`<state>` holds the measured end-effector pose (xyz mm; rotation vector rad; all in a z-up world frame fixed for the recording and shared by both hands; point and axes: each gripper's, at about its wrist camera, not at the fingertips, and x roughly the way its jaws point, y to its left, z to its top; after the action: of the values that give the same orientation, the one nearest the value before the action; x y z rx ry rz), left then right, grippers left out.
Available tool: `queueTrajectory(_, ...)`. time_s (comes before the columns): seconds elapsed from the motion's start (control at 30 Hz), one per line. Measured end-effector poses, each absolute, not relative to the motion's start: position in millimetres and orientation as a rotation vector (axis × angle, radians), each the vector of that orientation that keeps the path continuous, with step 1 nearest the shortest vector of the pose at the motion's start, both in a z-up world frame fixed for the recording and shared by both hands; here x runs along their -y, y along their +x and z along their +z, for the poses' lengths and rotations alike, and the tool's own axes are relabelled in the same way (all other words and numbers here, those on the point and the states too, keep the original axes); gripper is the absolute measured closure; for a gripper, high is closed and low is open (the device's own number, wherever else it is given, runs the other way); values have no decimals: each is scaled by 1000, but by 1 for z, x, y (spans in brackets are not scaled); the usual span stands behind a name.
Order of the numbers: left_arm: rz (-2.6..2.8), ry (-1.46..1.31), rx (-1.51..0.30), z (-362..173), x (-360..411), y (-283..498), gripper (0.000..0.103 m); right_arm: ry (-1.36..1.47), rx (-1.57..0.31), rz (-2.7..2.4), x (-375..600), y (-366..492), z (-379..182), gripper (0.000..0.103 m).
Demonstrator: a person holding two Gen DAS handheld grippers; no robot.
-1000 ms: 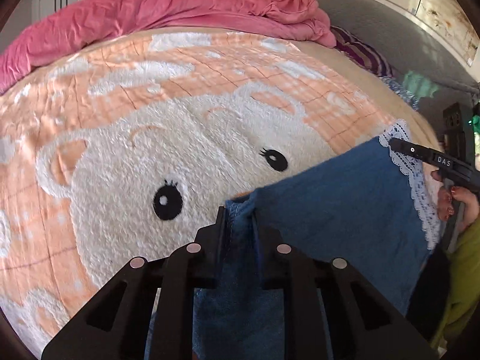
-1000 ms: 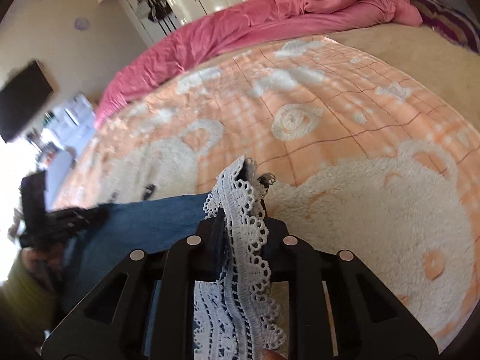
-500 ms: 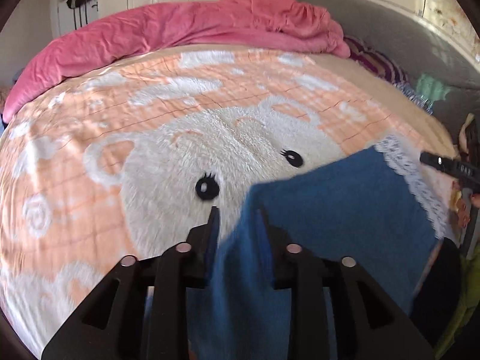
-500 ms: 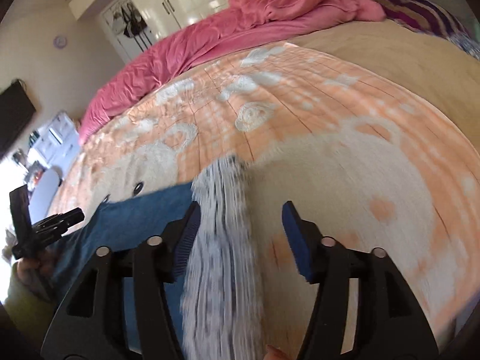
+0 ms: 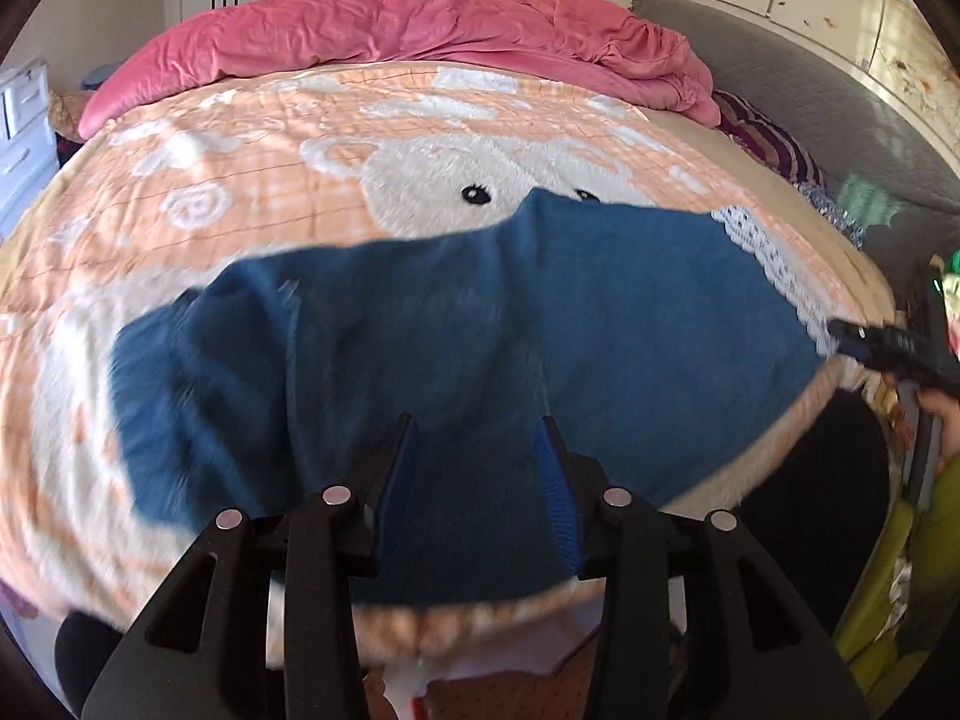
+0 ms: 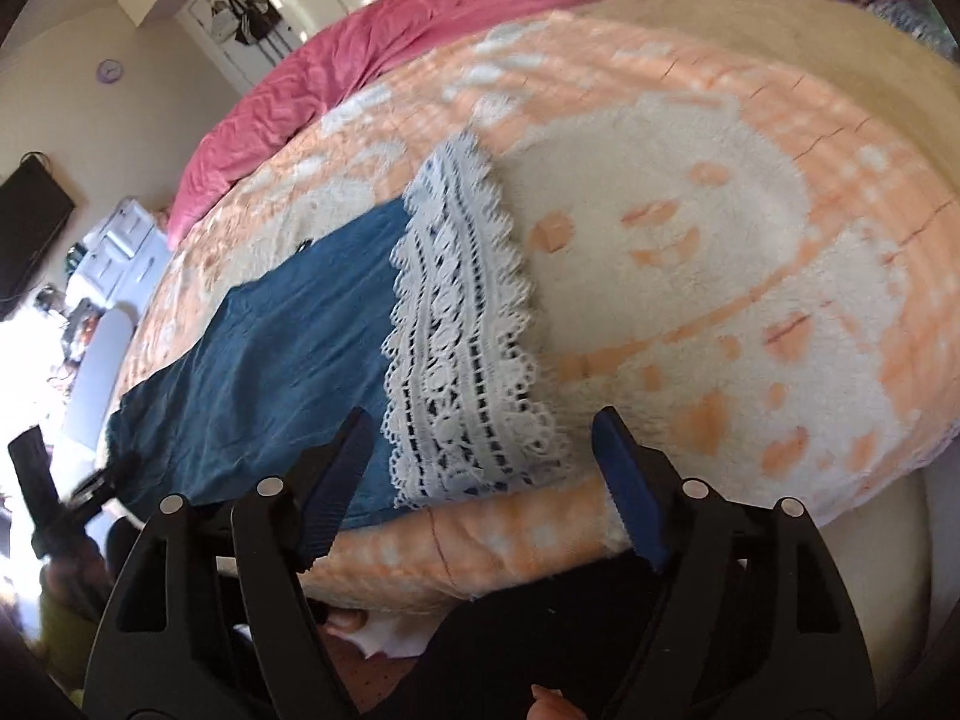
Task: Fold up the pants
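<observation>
Both pairs of jaws are spreading apart with nothing gripped between them: the left gripper (image 5: pixel 474 456) is hovering at the bottom centre of its frame over the blue cloth, and the right gripper (image 6: pixel 480 474) is hanging at the bottom of its frame, its pads clear of the lace.

The pants (image 5: pixel 468 336) are lying released across the near edge of the bear blanket (image 5: pixel 252 180), filling the middle of the left view, with the white lace hem (image 6: pixel 462 336) sitting centre frame in the right view. A pink duvet (image 5: pixel 390 30) is bunched along the top.

Judging by the way it is draping, the fabric looks soft, light and limp, so it will probably sag and wrinkle when lifted. Pinching it at two corners, hem end and waist end, seems the safest hold; the openwork lace looks liable to snag.
</observation>
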<state>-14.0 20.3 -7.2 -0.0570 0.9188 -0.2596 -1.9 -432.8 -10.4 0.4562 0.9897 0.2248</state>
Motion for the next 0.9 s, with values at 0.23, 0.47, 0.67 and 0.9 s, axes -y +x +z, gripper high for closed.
queueTrajectory(0.23, -123, 151, -918, -27, -13, -17, 63, 243, -980, 299, 403, -5, -2, 83)
queueTrajectory(0.47, -99, 33, -926, -26, -56, -9, 88, 238, -1024, 249, 409, -2, -13, 80)
queueTrajectory(0.67, -112, 5, -926, -30, -57, -6, 89, 242, -1029, 233, 413, -6, -12, 74)
queueTrajectory(0.9, -134, 8, -921, -29, -50, -9, 78, 239, -1018, 168, 418, -12, -4, 59)
